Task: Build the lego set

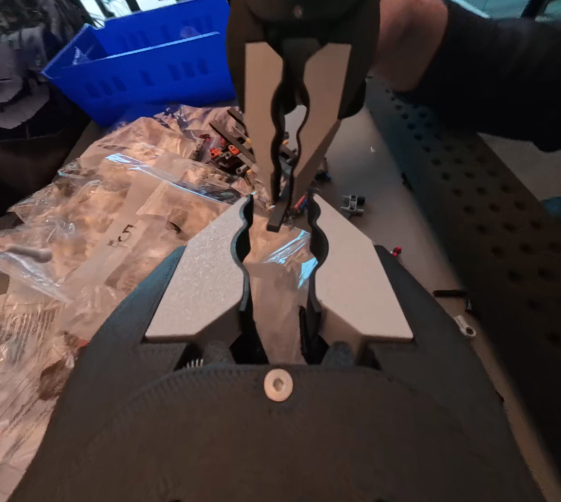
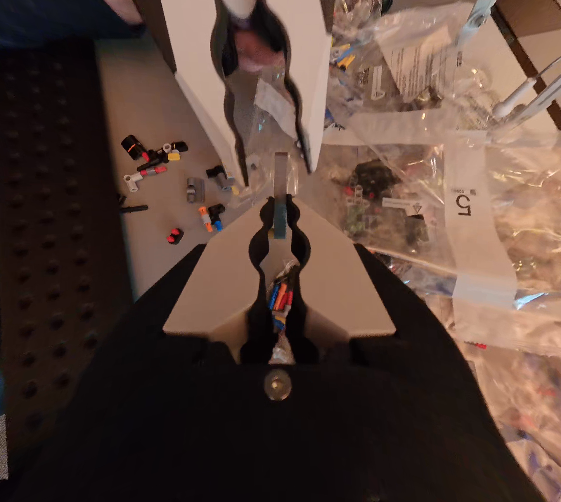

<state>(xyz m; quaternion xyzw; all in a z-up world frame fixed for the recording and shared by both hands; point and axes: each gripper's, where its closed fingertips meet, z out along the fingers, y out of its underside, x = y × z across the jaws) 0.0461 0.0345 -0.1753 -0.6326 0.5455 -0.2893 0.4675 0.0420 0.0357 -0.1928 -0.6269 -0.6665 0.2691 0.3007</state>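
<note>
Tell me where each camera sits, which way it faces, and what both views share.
Left wrist view: rides the left gripper, fingers open, facing the right gripper, blue bin and plastic bags; a hand and sleeve show.
Right wrist view: rides the right gripper, looking down and forward at the table, loose pieces and bags; an arm appears top left.
Shared: the dark beam held by the right gripper, each opposing gripper, the bags.

Right tongs (image 2: pixel 277 202) around flat beam (image 2: pixel 280 183)
</note>
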